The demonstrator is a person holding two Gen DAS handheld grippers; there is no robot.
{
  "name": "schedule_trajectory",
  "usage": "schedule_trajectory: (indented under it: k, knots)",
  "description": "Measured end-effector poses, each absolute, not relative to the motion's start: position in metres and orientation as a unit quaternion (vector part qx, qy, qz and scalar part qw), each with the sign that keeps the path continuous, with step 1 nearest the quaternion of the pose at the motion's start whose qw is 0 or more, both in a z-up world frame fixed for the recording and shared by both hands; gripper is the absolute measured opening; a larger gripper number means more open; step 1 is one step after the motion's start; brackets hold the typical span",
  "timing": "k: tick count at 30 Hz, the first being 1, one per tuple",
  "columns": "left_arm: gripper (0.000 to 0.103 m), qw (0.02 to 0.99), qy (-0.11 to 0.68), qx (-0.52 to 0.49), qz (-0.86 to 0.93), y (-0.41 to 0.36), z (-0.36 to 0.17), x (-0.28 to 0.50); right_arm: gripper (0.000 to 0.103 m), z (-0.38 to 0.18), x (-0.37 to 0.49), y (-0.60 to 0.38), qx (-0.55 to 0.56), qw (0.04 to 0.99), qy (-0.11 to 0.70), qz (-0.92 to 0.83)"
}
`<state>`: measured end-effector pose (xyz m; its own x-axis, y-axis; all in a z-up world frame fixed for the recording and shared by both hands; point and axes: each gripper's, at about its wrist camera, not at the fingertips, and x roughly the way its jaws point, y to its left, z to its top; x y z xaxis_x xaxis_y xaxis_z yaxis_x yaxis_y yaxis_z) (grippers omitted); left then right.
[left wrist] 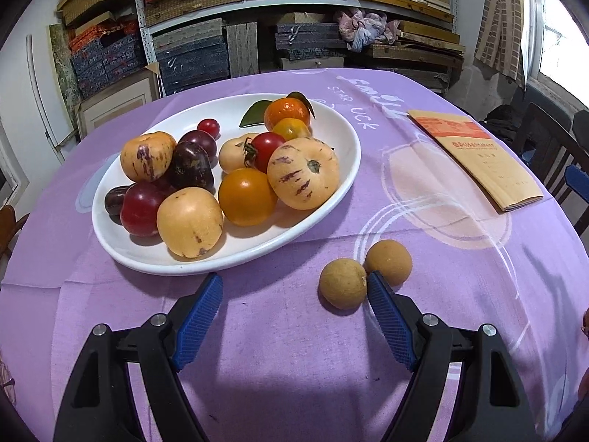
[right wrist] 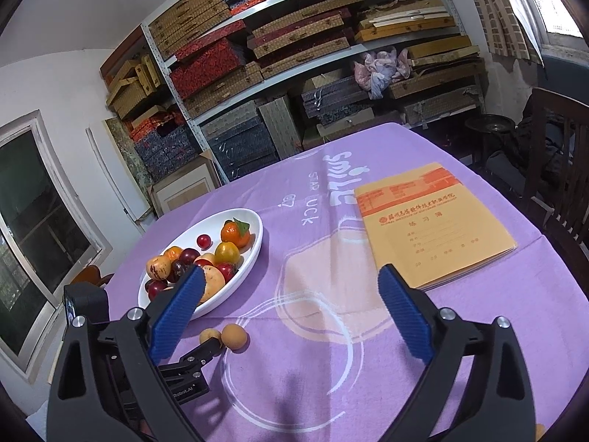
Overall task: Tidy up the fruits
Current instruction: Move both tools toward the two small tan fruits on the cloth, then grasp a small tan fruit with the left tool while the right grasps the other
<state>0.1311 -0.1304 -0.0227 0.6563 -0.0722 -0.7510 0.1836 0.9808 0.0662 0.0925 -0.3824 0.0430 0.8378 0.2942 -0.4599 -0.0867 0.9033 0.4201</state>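
Note:
A white oval plate (left wrist: 331, 136) holds several fruits: striped pepino melons, tomatoes, dark plums and a tangerine (left wrist: 288, 111). Two small brown longans (left wrist: 343, 283) (left wrist: 388, 262) lie on the purple cloth in front of the plate. My left gripper (left wrist: 294, 283) is open low over the cloth; its right fingertip sits between the two longans, the nearer one inside the jaws. In the right wrist view my right gripper (right wrist: 289, 280) is open and empty, held above the cloth; the plate (right wrist: 254, 254), the longans (right wrist: 234, 336) and the left gripper's finger (right wrist: 206, 350) show below.
A yellow exercise book (right wrist: 438, 221) (left wrist: 478, 154) lies on the right of the table. Shelves of boxes (right wrist: 294, 55) stand behind. A dark wooden chair (right wrist: 563, 169) stands at the right edge. A window (right wrist: 33, 243) is at the left.

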Motion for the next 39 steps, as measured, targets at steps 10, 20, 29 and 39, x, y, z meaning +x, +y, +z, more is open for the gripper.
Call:
schedule_trajectory:
  k: [10,20,29,39]
  knots:
    - [0.051,0.898,0.428,0.051,-0.088,-0.133,-0.028,0.137,0.093,0.042,0.095,-0.381,0.197,0.937,0.271,0.101]
    - [0.041,0.9,0.423,0.035,-0.101,-0.128,-0.026,0.134,0.093,0.038,0.097,-0.377,0.19,0.936,0.278,0.104]
    - [0.028,0.905,0.412,0.047,-0.101,-0.111,-0.017,0.115,0.093,0.032,0.1,-0.369,0.173,0.935,0.291,0.109]
    - [0.029,0.896,0.428,0.02,-0.117,-0.118,-0.024,0.134,0.093,0.027,0.103,-0.369,0.166,0.935,0.296,0.103]
